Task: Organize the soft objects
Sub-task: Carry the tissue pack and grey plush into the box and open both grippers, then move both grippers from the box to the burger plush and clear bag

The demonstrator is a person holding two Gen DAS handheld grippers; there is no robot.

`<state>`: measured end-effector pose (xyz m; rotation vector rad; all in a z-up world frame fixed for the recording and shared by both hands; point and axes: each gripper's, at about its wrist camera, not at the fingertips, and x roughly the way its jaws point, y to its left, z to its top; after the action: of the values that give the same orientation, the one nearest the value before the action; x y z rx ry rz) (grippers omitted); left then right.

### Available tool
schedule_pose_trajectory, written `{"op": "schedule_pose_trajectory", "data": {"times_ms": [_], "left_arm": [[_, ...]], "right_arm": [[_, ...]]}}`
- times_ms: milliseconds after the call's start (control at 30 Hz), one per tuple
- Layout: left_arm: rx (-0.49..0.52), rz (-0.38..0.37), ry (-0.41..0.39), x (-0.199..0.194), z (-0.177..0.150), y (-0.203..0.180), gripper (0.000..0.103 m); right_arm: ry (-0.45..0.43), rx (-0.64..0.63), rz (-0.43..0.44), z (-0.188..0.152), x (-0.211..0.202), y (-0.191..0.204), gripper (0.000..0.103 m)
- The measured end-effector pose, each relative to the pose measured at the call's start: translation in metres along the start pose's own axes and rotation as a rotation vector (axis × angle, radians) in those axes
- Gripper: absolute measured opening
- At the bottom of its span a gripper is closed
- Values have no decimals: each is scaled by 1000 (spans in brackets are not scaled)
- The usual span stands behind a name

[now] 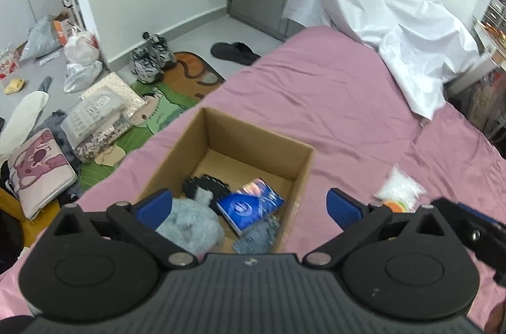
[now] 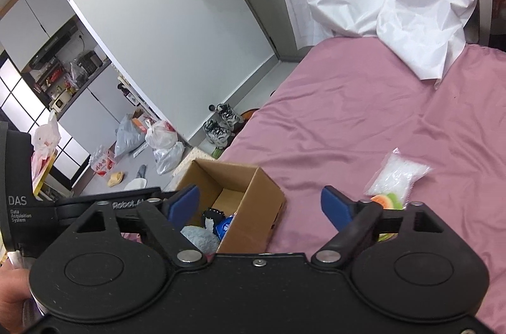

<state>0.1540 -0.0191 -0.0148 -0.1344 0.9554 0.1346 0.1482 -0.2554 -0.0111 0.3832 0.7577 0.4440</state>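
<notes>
Both grippers hang above the pink bedsheet [image 1: 332, 100] with their blue pads spread wide and nothing between them: the left gripper [image 1: 249, 204] stands over the near end of the open cardboard box [image 1: 303, 166], the right gripper [image 2: 259, 204] just to the box's right. Inside the box lie a pale blue plush piece [image 1: 189, 220], a dark knitted item [image 1: 208, 185], a blue packet [image 1: 249, 207] and a grey knitted piece [image 1: 257, 234]. The things not yet boxed appear to be the clear bag of white filling [image 2: 395, 176] and the orange-and-green soft item [image 2: 387, 201] touching its near edge; both lie on the sheet to the right of the box, just beyond the right gripper's right pad. The step in hand is probably the next pickup. To do it well, the right gripper should swing right until the bag sits squarely between the pads, descend low enough to gather the slack plastic, not merely a corner, and close gently. The loose bag may sag or slip.
</notes>
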Motion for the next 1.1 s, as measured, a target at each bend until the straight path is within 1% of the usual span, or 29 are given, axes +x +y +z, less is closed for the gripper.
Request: {"op": "schedule_pose_trajectory", "data": {"times_ms": [133, 333, 467, 667, 833, 1100], "left_arm": [[8, -2, 7, -5, -5, -11, 103], [-10, -11, 2, -13, -9, -22, 103], [4, -17, -11, -18, -8, -34, 103], [16, -43, -48, -24, -4, -52, 103], [16, -43, -91, -30, 2, -67, 103], [67, -46, -121, -32, 7, -95, 103]], "right_arm": [[-23, 7, -5, 3, -10, -11, 89], [-57, 30, -21, 12, -25, -30, 94], [-73, 29, -33, 15, -33, -42, 95], [-92, 43, -34, 18, -41, -56, 95], [-109, 81, -46, 21, -49, -75, 96], [-140, 139, -68, 29, -61, -108, 97]]}}
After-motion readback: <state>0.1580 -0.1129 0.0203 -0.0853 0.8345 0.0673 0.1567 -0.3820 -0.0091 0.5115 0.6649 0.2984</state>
